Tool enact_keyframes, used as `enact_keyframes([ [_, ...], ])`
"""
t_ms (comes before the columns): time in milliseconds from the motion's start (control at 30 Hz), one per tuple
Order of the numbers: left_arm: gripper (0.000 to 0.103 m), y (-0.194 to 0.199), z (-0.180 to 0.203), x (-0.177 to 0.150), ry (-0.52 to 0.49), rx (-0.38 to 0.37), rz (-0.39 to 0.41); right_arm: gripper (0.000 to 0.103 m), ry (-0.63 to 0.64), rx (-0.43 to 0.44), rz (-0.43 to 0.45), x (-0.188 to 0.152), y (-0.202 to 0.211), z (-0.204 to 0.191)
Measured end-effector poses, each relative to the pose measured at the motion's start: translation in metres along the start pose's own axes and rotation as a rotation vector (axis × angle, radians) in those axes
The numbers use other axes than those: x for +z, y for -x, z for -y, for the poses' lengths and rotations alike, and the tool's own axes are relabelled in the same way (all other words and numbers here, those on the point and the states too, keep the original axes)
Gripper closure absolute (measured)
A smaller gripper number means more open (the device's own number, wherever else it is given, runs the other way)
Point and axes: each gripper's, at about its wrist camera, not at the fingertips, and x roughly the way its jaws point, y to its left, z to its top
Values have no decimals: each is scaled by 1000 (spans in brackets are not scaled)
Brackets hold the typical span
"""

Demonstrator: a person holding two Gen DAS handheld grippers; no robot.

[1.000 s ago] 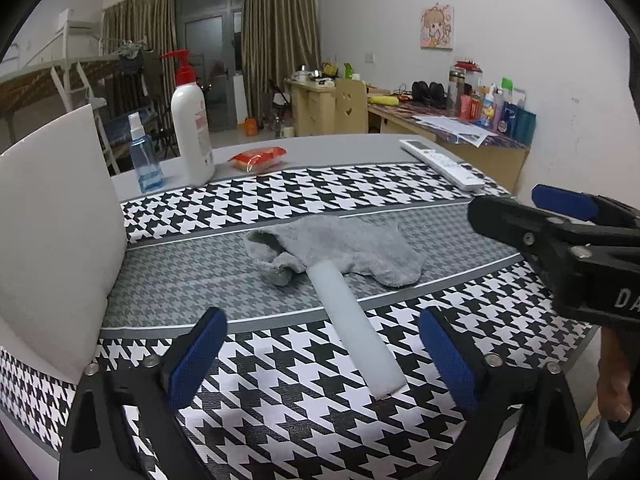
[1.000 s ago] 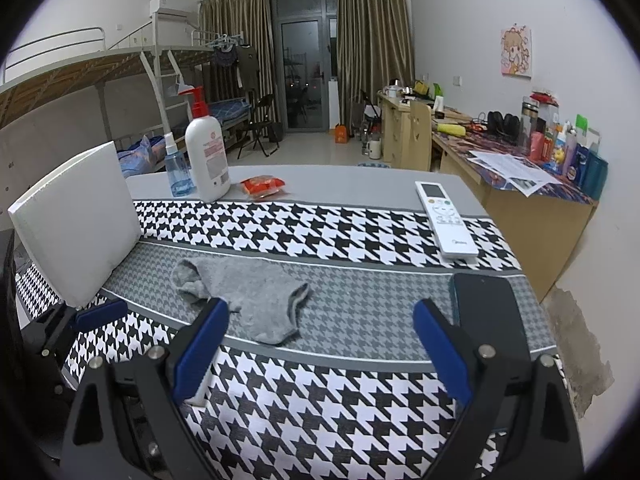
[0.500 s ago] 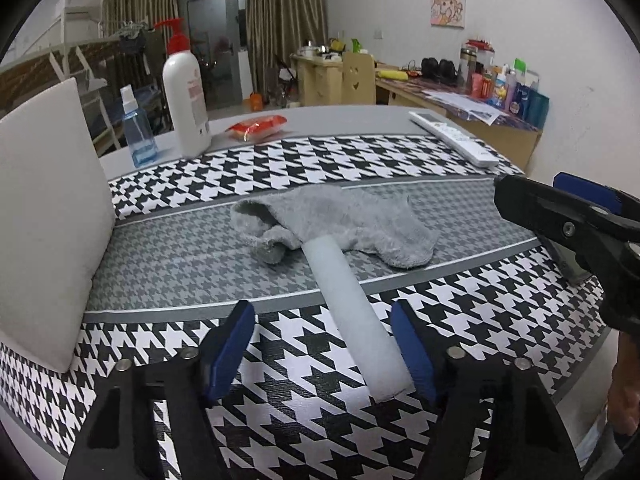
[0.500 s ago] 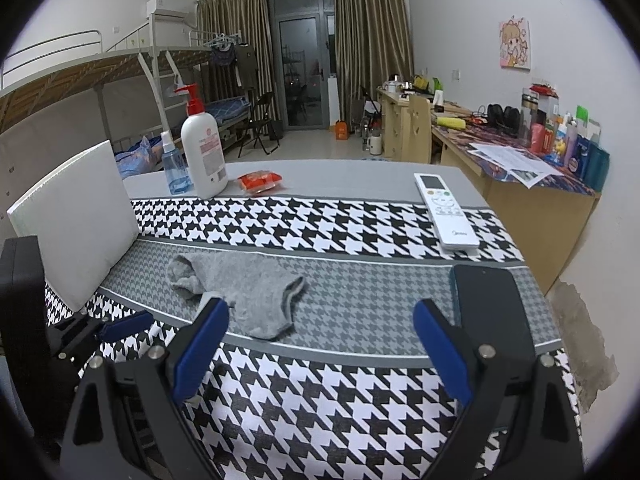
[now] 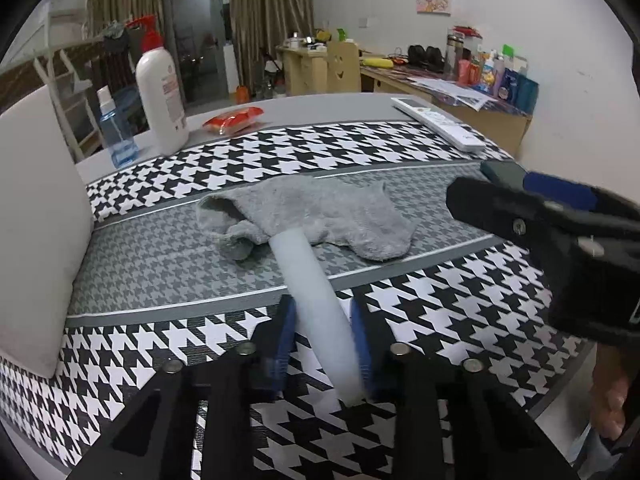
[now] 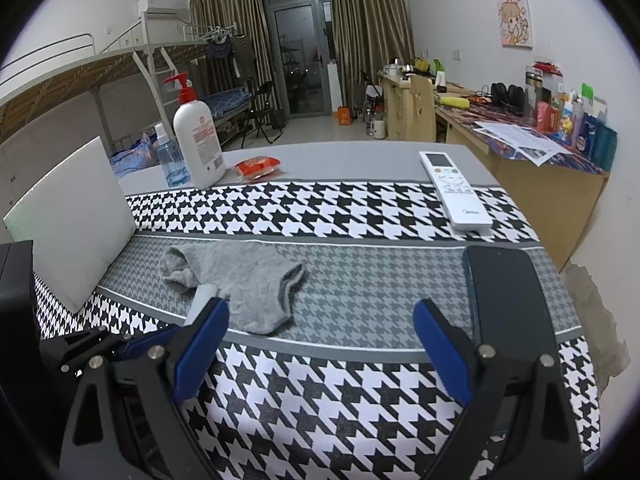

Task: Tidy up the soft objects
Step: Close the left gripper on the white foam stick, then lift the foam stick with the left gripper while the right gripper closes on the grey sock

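Left wrist view: left gripper [image 5: 322, 334] had just been closing, w/ a pale foam tube [image 5: 310, 292] between its blue pads [image 5: 285, 330]. Right pad looked to press the tube's side; left pad sat right at it, contact there hard to confirm. Tube lay on the houndstooth cloth [image 5: 420, 320], far end tucked under/into a grey sock [image 5: 320, 212] that lay flat on the cloth's grey band. Right gripper [image 5: 532, 220] showed at the right edge, blurred, above the cloth, w/ a bit of a hand [image 5: 608, 400] below it. White board [image 5: 36, 216] leaned at left; lotion pump bottle [image 5: 160, 88], small blue bottle [image 5: 116, 128], red packet [image 5: 234, 120] & white remote [image 5: 440, 124] sat farther back.

Right wrist view: right gripper [image 6: 320, 344] was spread wide, nothing between its pads, hovering over the cloth near the sock's [image 6: 244, 284] near edge. Tube's end [image 6: 202, 298] peeked out beside the left pad. Left gripper's [image 6: 116, 350] dark frame sat low at left. A dark phone [image 6: 508, 300] lay at right, remote [image 6: 454, 188] beyond it.
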Motion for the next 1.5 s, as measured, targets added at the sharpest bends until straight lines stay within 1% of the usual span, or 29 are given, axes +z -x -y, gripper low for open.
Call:
enact_keyframes([
  [67, 78, 0, -1, 1, -7, -11, -4, 7, -3, 5, -6, 0, -3, -1],
  [233, 80, 4, -6, 1, -28, -41, -6, 8, 2, 9, -34, 3, -14, -5],
  [267, 80, 5, -9, 0, -26, -49, -5, 10, 2, -1, -48, 3, -17, -7],
  [367, 87, 12, -16, 2, -24, -62, 9, 13, -1, 0, -80, 4, -25, -9],
  [400, 89, 14, -17, 2, -30, -62, 18, 16, -2, -2, -90, 5, -27, -10],
  [467, 90, 17, -17, 2, -46, -64, 25, 17, -2, 0, -105, 6, -31, -12],
  [667, 91, 16, -31, 0, -14, -76, 3, 17, 24, 3, -113, 11, -36, -22],
  [733, 91, 15, -34, 0, -6, -90, 0, 17, 28, 3, -118, 13, -39, -24],
  [833, 89, 16, -33, 0, -13, -118, 7, 17, 21, -3, -134, 15, -46, -24],
  [900, 78, 13, -34, 0, -7, -131, -11, 17, 21, -4, -147, 16, -51, -24],
  [967, 73, 12, -34, -1, 0, -125, -15, 18, 22, 0, -152, 16, -53, -25],
  [1000, 73, 12, -35, -1, 2, -125, -12, 22, 23, 3, -151, 16, -54, -26],
  [1067, 73, 11, -35, 0, 4, -126, -16, 28, 29, 6, -162, 18, -58, -28],
  [1133, 73, 10, -34, 0, -1, -139, -23, 30, 27, 6, -170, 19, -62, -28],
  [1167, 73, 8, -31, 0, -9, -144, -30, 34, 26, 2, -177, 19, -65, -28],
  [1233, 73, 5, -27, 0, -17, -160, -32, 37, 17, 12, -192, 18, -69, -28],
  [1300, 73, 4, -26, 2, -15, -163, -37, 45, 15, 14, -197, 17, -71, -28],
  [1367, 74, 3, -25, 4, -8, -171, -40, 49, 14, 23, -199, 17, -71, -28],
  [1400, 74, 3, -25, 3, -12, -169, -39, 54, 12, 26, -201, 17, -72, -27],
  [1467, 74, 4, -23, 3, -21, -175, -39, 59, 8, 29, -205, 17, -74, -25],
  [1500, 75, 3, -22, 3, -23, -177, -39, 59, 6, 31, -203, 17, -74, -25],
])
